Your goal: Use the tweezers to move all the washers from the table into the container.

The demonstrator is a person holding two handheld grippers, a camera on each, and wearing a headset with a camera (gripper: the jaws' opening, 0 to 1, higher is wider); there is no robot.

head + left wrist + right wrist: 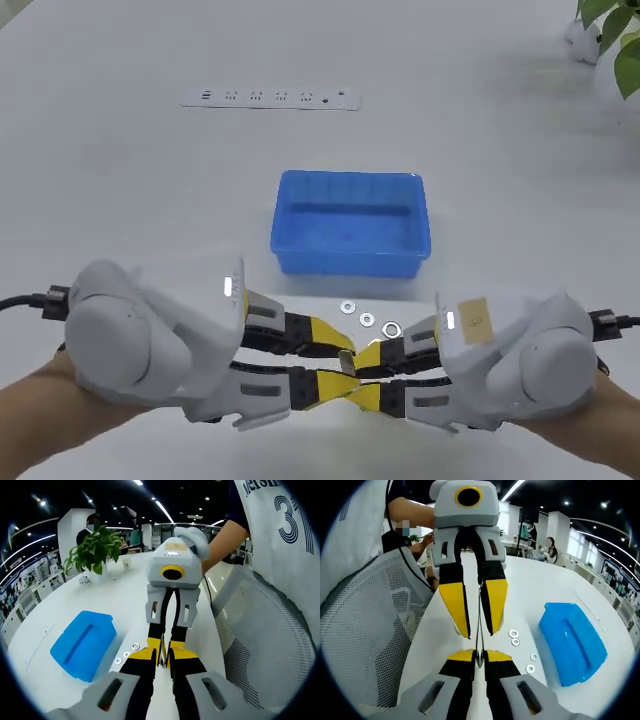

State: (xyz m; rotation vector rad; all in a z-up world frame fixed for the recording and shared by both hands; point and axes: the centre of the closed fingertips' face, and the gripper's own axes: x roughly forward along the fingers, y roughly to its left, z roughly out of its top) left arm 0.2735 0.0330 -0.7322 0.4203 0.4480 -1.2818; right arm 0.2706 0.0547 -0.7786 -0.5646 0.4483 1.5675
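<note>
Two handheld grippers meet tip to tip low in the head view, one in each of the person's hands. The left gripper (pixel 342 368) points right and the right gripper (pixel 375 372) points left, which looks like a handover or a regrip of the tool before any picking starts.

A white table (pixel 120 170) spreads beneath everything. In the right gripper view a grey mesh chair (pixel 380 630) stands at the table's edge. On the table, just beyond the grippers, sits one blue rectangular container (pixel 350 262). It is open-topped, looks empty, and is placed close so each carry is short. Farther back lie one white power strip (pixel 270 98) and, in the far corner, one leafy plant (pixel 612 30).

One pair of thin metal tweezers (pixel 480 615) runs straight between the two sets of yellow-tipped jaws. The right gripper's jaws are pressed together on one end of it. The left gripper's jaws stand narrowly apart on either side of the tweezers, and whether they touch the metal is not clear.

The washers (pixel 513 633) are small silver rings lying flat on the table between the grippers and the container, near its front wall. The right gripper view shows four. The head view shows three plainly, in a short diagonal row. None is in the container yet, so the moving has not begun.
</note>
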